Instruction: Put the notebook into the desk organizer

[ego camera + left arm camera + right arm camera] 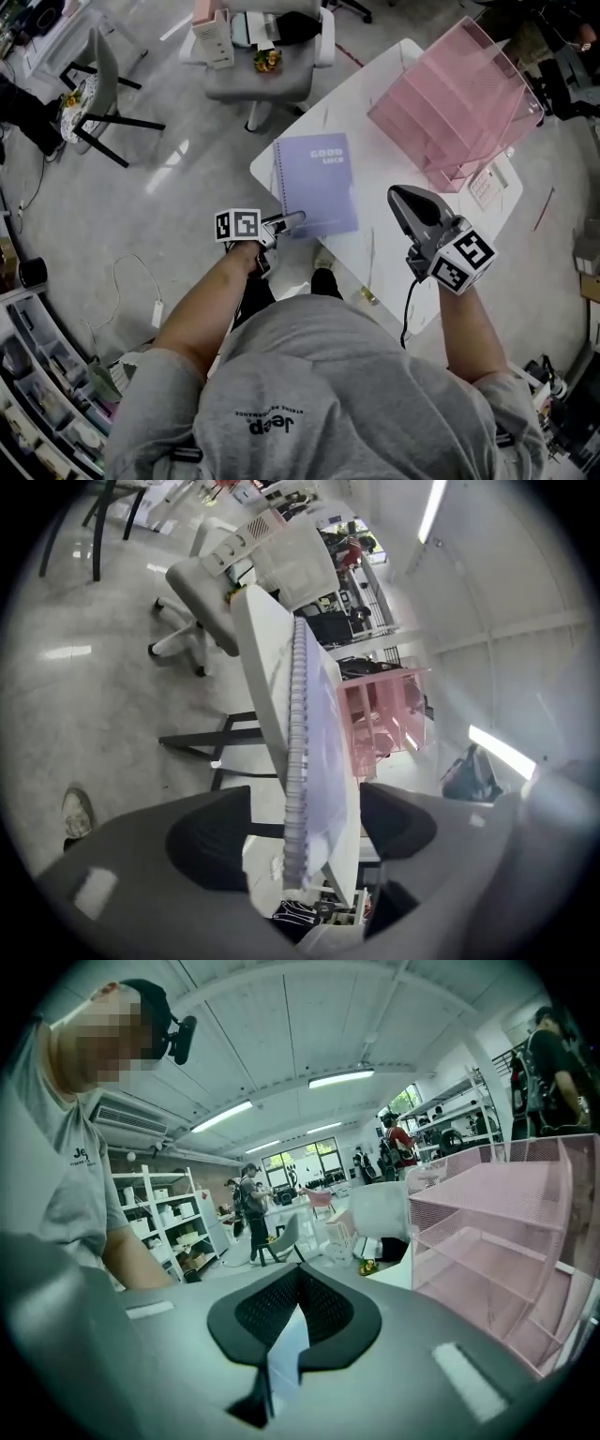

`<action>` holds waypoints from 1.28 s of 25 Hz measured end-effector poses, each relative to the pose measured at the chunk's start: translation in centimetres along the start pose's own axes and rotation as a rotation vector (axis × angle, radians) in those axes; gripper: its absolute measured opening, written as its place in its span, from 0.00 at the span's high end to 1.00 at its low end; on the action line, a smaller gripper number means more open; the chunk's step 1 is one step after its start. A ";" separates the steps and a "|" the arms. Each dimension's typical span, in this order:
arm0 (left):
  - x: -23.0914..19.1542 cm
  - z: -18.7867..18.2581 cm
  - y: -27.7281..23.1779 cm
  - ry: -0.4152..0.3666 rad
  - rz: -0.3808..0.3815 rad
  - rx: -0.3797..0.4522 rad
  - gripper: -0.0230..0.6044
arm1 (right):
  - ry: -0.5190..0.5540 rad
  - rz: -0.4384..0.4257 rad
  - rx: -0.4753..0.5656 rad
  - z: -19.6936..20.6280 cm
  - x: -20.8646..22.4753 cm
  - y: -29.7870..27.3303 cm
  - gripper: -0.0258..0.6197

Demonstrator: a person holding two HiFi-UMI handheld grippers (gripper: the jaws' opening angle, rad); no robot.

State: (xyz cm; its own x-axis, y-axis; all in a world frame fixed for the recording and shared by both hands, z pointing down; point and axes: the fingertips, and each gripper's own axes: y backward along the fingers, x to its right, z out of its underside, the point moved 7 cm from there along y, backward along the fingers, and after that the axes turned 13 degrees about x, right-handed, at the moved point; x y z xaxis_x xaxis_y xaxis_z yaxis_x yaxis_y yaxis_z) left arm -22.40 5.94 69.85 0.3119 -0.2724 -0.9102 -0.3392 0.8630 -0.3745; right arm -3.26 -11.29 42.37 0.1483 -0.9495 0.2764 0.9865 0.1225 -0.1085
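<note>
On my desk the notebook lies at centre frame by the left edge, with the desk organizer behind it at upper right, my left tongs straddling its near corner, my right tongs just right of it, and a chair beyond at top.

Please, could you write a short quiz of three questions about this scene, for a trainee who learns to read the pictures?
1. True or false: the right gripper is holding the notebook.
2. What stands between the jaws of the left gripper? A) the notebook's spiral edge B) a pen C) nothing
3. What colour is the desk organizer?

Key: 1 false, it is shut and empty; 2 A; 3 pink.
</note>
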 end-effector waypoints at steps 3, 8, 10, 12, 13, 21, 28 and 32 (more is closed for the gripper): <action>0.3 0.4 -0.8 -0.024 -0.030 -0.030 0.48 | -0.001 0.020 -0.003 0.0 0.4 1.1 0.96; 0.3 0.7 -0.4 -0.026 -0.107 -0.059 0.68 | -0.006 0.043 0.005 0.1 0.9 2.1 0.96; 1.4 0.6 0.6 -0.054 -0.120 -0.070 0.77 | -0.011 0.047 0.011 0.0 1.0 2.2 0.96; 2.9 0.3 1.7 -0.105 -0.126 -0.082 0.81 | -0.015 0.045 0.022 -0.2 1.0 2.1 0.96; 3.6 0.1 2.2 -0.144 -0.129 -0.091 0.81 | -0.016 0.042 0.029 -0.3 1.0 2.0 0.96; 10.6 -2.0 4.6 -0.544 -0.009 -0.200 0.82 | 0.010 0.019 0.057 -1.7 0.2 1.8 0.96; 16.8 -2.3 3.6 -0.648 0.208 -0.296 0.82 | 0.023 0.051 0.096 -3.1 0.7 4.6 0.96; 20.3 -2.4 2.5 -0.677 0.352 -0.342 0.82 | 0.026 0.087 0.114 -3.7 1.3 6.6 0.96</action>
State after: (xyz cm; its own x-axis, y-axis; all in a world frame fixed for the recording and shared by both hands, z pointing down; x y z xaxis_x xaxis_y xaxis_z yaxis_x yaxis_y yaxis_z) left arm -19.00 1.53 50.05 0.5662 0.3973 -0.7222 -0.7330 0.6434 -0.2208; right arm 3.20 -12.78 38.48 0.2328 -0.9408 0.2462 0.9718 0.2348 -0.0217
